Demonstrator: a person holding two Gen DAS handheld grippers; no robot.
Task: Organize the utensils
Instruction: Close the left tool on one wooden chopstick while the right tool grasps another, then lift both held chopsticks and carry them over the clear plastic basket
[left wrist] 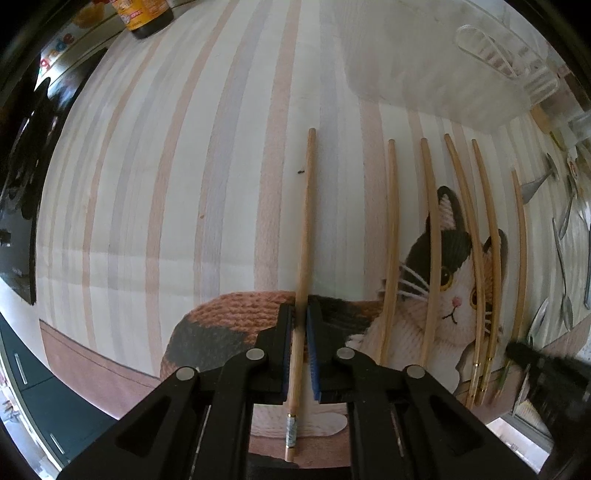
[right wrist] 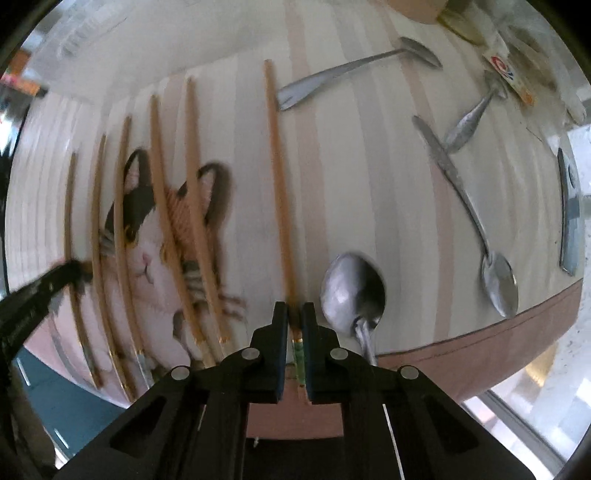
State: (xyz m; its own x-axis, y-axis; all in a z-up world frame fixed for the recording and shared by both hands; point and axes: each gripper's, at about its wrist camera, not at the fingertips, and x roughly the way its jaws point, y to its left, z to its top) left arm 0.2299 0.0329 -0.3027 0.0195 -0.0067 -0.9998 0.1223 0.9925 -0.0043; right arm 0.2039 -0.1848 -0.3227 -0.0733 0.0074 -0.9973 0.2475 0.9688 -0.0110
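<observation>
Left tongs (left wrist: 301, 325) and right tongs (right wrist: 294, 319) each clamp one chopstick

The left gripper (left wrist: 301, 317), at six o'clock, pinches a single wooden chopstick (left wrist: 304, 236) that runs up toward twelve over the striped cat-print mat (left wrist: 147, 184). Five more chopsticks (left wrist: 430, 236) lie side by side toward three o'clock, across the cat's face. A dark bottle (left wrist: 147, 18) stands at eleven o'clock.

A home dining spot. A striped tablecloth (left wrist: 221, 184) printed with a knitted cat (left wrist: 443, 288) carries chopsticks (left wrist: 430, 240) and steel spoons (right wrist: 352, 291). A sauce bottle (left wrist: 144, 14) stands at its far edge.
</observation>
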